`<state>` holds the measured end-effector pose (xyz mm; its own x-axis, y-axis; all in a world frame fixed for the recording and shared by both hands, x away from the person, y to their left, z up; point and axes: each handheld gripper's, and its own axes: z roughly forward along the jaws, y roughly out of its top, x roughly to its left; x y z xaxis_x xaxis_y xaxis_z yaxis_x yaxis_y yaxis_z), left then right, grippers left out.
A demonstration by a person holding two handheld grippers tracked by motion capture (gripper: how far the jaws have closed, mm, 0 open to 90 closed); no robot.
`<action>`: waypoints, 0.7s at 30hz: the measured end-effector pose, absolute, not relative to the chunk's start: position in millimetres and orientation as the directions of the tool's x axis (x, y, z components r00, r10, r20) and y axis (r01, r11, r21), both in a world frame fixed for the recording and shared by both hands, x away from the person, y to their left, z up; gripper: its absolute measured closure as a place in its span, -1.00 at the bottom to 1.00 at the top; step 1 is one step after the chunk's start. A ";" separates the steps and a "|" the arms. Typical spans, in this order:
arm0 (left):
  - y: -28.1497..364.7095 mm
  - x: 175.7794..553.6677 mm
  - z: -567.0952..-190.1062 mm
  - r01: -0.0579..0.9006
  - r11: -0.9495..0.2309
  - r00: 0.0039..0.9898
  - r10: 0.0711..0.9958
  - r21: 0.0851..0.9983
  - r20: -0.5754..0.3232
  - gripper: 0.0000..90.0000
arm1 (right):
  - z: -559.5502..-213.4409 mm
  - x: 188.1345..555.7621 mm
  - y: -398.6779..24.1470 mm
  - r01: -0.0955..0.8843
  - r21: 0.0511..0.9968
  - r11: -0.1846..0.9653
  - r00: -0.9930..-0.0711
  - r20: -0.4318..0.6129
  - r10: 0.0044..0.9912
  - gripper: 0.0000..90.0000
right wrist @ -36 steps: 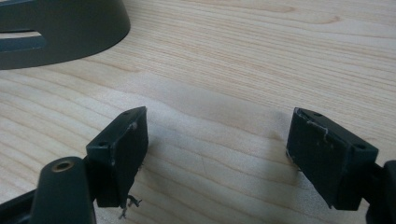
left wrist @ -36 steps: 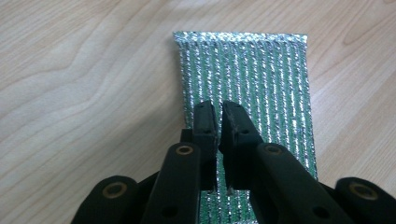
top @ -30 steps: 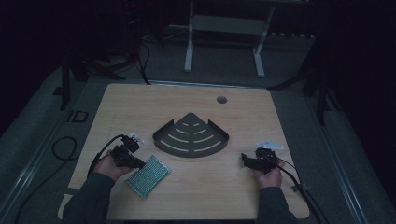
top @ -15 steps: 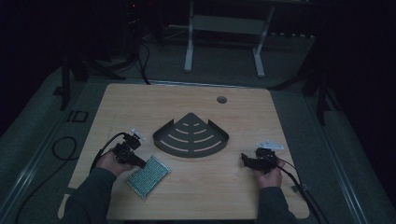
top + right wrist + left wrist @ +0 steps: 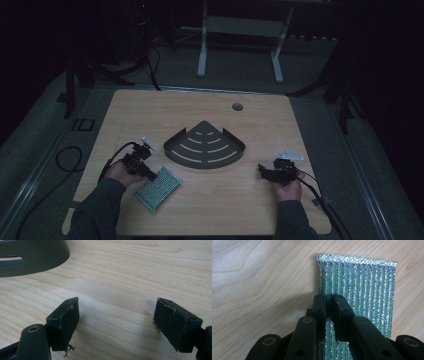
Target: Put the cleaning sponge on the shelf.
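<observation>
A: Green-and-silver woven scouring pad (image 5: 359, 292) lies flat on the tabletop (image 5: 220, 200), at the near left, just in front of the person's left hand (image 5: 120, 172).

B: Left tongs (image 5: 329, 302)?

A: In the left gripper view the two black jaws stand almost together over the pad's left edge, and a fold of the mesh sits pinched between the pads. The jaws have just been closing, with the pad between them. In the high view the left tongs (image 5: 148, 175) meet the pad (image 5: 158, 189) at its upper left corner. The pad lies at a slant to the tabletop's front edge.

B: Right side?

A: Right tongs (image 5: 116, 315) are spread wide, bare wood grain between the jaws, nothing held. The tips sit low over the tabletop; contact cannot be told. In the high view the right tongs (image 5: 262, 171) point left, held by the right hand (image 5: 287, 187) near the right front of the tabletop, well apart from the pad.

B: Further back?

A: A dark fan-shaped corner rack (image 5: 205, 146) with curved slots lies at mid-tabletop, between the two hands and beyond them. Its curved wall (image 5: 32, 255) shows at the upper left of the right gripper view. A round cable hole (image 5: 237, 106) sits near the far edge. Beyond the tabletop, white frame legs (image 5: 202, 50) stand on a dark floor.
</observation>
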<state>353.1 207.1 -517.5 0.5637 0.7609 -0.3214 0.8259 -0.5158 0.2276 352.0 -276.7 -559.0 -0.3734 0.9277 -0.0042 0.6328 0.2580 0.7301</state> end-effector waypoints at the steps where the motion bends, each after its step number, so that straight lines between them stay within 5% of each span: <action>1: 207.1 353.1 -517.5 0.826 -0.516 0.564 0.761 0.228 -0.321 0.82 | -559.0 352.0 -276.7 0.633 0.730 0.258 -0.373 -0.004 0.928 -0.55; 6: 206.2 354.4 -516.7 0.823 -0.524 0.568 0.758 0.218 -0.322 0.98 | -559.0 352.0 -276.7 0.633 0.730 0.258 -0.373 -0.004 0.928 -0.55; 21: 209.4 353.8 -496.8 0.812 -0.530 0.583 0.748 0.243 -0.317 1.00 | -559.0 352.1 -276.7 0.633 0.730 0.258 -0.374 -0.004 0.927 -0.55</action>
<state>353.8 209.4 -496.8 0.5833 0.7479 -0.3168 0.8121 -0.5304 0.2431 352.1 -276.7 -559.0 -0.3739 0.9275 -0.0044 0.6326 0.2585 0.7301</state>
